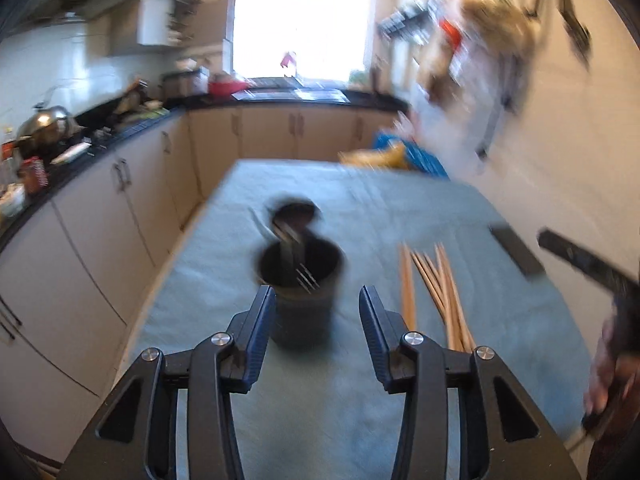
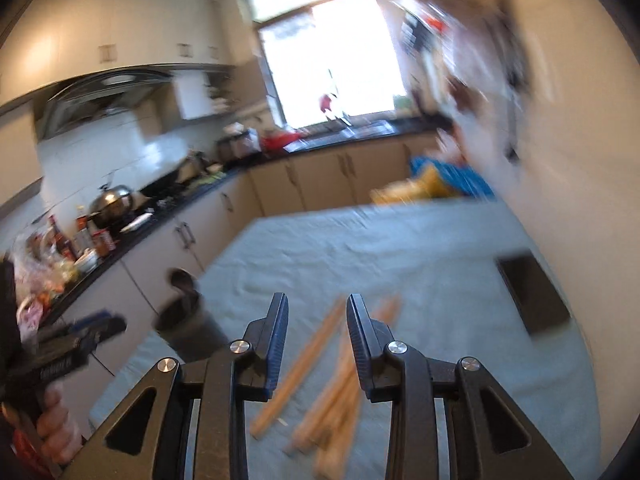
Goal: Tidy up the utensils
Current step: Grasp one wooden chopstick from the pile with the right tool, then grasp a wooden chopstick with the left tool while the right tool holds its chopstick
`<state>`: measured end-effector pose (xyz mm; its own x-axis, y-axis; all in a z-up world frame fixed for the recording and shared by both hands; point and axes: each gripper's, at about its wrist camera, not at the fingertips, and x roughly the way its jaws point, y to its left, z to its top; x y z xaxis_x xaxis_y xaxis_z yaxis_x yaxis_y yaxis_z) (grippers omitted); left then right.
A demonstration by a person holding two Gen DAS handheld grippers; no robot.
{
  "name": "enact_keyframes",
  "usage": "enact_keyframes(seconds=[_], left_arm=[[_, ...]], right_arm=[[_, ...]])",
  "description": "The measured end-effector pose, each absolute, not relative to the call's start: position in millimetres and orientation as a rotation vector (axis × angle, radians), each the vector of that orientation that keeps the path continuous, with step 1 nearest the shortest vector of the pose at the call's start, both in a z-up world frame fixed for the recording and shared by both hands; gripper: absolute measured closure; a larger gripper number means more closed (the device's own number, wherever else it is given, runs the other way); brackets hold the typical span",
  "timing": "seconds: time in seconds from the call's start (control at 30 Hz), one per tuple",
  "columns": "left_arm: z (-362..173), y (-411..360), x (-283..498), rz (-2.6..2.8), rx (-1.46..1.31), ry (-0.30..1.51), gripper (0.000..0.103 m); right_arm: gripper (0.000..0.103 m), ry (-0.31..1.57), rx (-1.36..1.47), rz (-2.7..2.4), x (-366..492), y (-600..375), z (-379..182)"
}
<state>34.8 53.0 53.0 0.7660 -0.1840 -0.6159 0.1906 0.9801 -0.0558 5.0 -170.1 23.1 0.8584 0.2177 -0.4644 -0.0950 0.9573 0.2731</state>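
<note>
On the table, under a pale blue-green cloth (image 1: 400,208):

Item, dark utensil cup (image 1: 301,280). Upright, left of centre. Holds a fork with tines up and at least one dark-headed utensil; contents blurred, count uncertain.

Item, wooden chopsticks (image 1: 436,292). A loose bundle lying flat to the right of the cup, apart from it, ends fanned and some crossing. Seen again in the right wrist view (image 2: 328,376), scattered under the right tool.

Item, flat dark rectangular object (image 1: 516,252). Lies further right, near the table edge; nature cannot be told.

Item, left gripper (image 1: 316,300). Jaws partly apart, nothing between the pads; the cup sits beyond the gap, not gripped.

Item, right gripper (image 2: 318,308). Jaws partly apart, empty, above the chopsticks, touching none that can be seen.

Judged step: take chopsticks from the cloth and stand them in the cup.

Handling notes, as judgement:
- Choose one or two sticks on the outer edge of the bundle, clear of crossings, so neighbours are not dragged.
- Close across the stick near its middle, pads square to it, to stop it pivoting.
- Thin round sticks on cloth may roll; come down slowly.
- Steady the cup with the left tool, as it may tip.
- Tilt sticks upright before lowering, clear of the fork tines.
</note>
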Motion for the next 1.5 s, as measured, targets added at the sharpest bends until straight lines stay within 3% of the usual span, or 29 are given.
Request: enact_keyframes(seconds=[0.27,0.6,0.9,1.13,1.3,1.5], left_arm=[[-2,6,47,-0.276,0.076,0.891,0.061],[-7,-4,43,-0.295,0.118,0.912,0.060],[-9,2,49,-0.305,0.109,0.915,0.059],[-11,2,54,-0.308,0.102,0.926,0.059],[-6,-7,60,-0.307,0.115,0.942,0.059],[1,-32,86,-0.327,0.129,0.993,0.059]], right_arm=[[0.070,0.752,0.488,0.149,36,-230,-31],[0.076,0.940,0.506,0.139,126,-227,-64],[0.086,1.050,0.374,0.043,183,-204,-83],[0.087,1.075,0.200,0.008,202,-185,-85],[0.096,1.098,0.063,-0.005,195,-185,-85],[0.096,1.075,0.212,0.010,154,-236,-85]])
